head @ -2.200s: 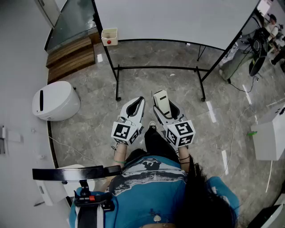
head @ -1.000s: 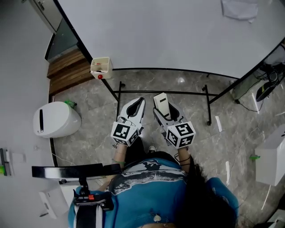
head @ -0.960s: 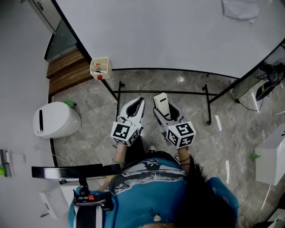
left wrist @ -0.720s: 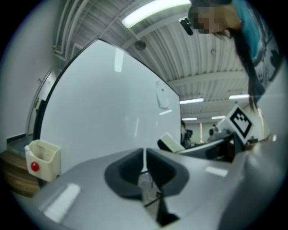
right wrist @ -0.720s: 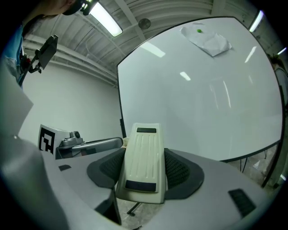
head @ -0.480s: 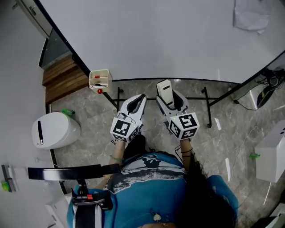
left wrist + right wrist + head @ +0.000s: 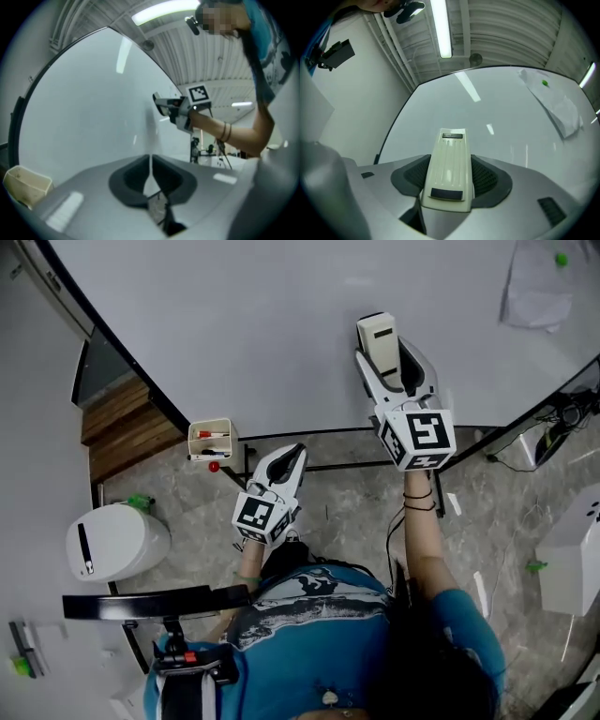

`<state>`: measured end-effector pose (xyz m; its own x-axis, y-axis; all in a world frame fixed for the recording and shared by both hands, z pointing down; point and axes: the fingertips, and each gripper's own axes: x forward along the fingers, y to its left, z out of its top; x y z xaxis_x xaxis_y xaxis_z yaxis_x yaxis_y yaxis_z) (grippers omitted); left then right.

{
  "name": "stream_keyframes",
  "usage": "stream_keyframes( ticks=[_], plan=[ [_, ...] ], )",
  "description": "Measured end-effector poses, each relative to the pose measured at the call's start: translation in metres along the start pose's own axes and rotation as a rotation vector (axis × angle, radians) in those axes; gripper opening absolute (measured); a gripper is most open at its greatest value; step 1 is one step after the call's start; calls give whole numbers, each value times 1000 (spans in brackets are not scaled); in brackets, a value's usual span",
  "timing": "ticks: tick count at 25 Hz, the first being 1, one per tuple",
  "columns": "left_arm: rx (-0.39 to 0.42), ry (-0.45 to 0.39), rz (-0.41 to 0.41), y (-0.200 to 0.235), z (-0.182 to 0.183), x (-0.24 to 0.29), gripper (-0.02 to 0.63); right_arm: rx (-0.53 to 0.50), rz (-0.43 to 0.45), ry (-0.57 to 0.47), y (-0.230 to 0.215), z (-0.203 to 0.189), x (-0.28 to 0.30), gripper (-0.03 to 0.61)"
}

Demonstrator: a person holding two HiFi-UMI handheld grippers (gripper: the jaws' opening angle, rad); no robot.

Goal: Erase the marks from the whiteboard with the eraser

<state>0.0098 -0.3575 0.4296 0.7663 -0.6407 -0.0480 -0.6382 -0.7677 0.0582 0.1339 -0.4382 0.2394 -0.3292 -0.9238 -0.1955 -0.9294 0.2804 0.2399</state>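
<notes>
The right hand-held gripper (image 7: 382, 345) is raised in front of the whiteboard (image 7: 281, 324). Its jaws are clamped on the sides of the cream eraser (image 7: 379, 336). The eraser stands lengthwise between them and sticks out past their tips toward 12 o'clock, pointing at the board. Its far end is close to the white surface, but whether it touches cannot be told. A sheet of paper (image 7: 539, 292) is pinned to the board at about 2 o'clock from the eraser, under a small green magnet (image 7: 561, 259).

The left hand-held gripper (image 7: 284, 465) is held lower, at about 7 o'clock from the right one and well apart from it, near the board's lower edge. Its jaws are pressed together with nothing between them. A small cream tray (image 7: 211, 439) with red-capped markers hangs on the board's frame at 10 o'clock from the left hand-held gripper.
</notes>
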Motion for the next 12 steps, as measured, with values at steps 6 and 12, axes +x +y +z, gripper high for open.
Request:
stream_keyframes(
  ticks=[6,12],
  plan=[
    [10,12,-31,-4,1,10,6,-121,-125,-132,-59,63,20,264],
    [10,17,-45,-8,6,17,6,-132,-251,-231,-117,104,8,264]
  ],
)
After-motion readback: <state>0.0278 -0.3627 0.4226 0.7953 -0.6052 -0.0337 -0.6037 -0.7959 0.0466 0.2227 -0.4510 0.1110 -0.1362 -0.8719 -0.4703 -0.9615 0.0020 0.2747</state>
